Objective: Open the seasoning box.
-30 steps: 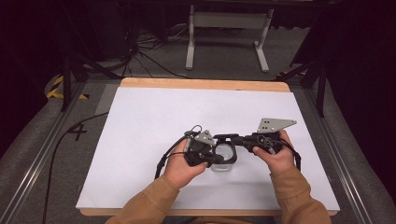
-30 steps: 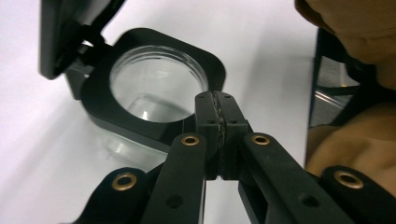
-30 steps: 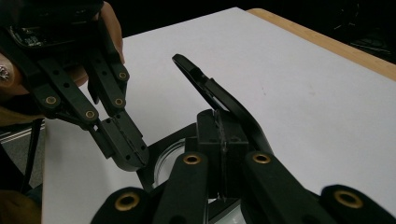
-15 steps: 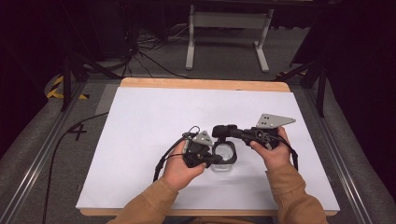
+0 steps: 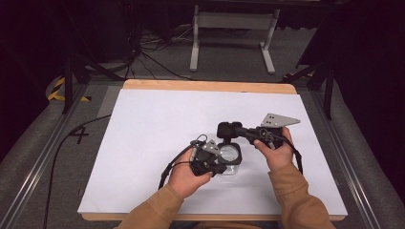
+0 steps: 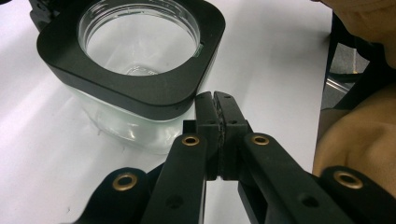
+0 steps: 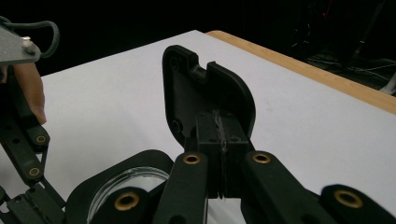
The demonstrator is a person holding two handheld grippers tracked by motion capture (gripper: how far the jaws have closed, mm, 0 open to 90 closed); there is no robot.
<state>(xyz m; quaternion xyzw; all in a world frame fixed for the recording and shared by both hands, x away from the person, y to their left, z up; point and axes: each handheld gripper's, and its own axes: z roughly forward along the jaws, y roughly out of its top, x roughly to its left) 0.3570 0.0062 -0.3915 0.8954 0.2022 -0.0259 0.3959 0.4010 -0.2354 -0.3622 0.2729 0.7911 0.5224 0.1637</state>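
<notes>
From the high view, a clear jar (image 5: 230, 157) with a black square collar stands on the white table (image 5: 153, 124), nearer its front edge, between the two hands. The left gripper (image 5: 214, 168) rests just beside it; the right gripper (image 5: 235, 130) holds a black lid (image 5: 228, 130) above.

In the left gripper view, the jaws are pressed together, empty, beside the jar's collar (image 6: 140, 88).

In the right gripper view, the jaws clamp the lid (image 7: 205, 93), seemingly by a tab, above the jar (image 7: 121, 182).

A dim lab or studio recording bay: a white-topped table (image 5: 157, 129) with wood edging, cables (image 5: 143, 52) tangled on grey carpet at 11 o'clock, a metal stand (image 5: 234, 28) at 12.
</notes>
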